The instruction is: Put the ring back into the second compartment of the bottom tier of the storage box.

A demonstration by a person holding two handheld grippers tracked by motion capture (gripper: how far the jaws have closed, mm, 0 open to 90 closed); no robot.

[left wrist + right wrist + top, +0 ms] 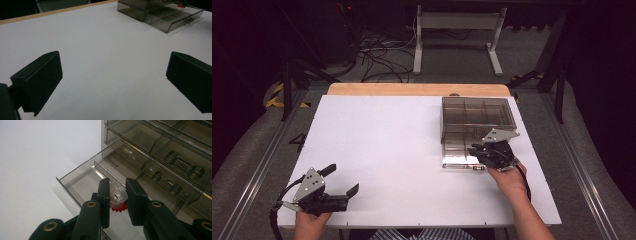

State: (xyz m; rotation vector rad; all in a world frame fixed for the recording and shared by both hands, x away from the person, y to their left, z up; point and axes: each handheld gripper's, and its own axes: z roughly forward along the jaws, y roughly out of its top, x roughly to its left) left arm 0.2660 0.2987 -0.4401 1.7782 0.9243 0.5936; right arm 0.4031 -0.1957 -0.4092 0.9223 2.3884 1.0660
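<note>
Right gripper (117, 195) pinches a small clear piece over the open drawer; left gripper (343, 181) rests spread and empty.

The white table (392, 150) carries a smoky clear drawer cabinet (477, 120) at its far right, with the lowest drawer (82, 182) pulled out toward the person. In the right gripper view, the two black jaws press on either side of a small clear round piece with a red toothed base (118, 197), which sits between the pads just above the drawer's floor, near a divider. In the high view, the right gripper hangs over the drawer's front part. The left gripper lies well apart at the near left corner, jaws wide, nothing between them.
</note>
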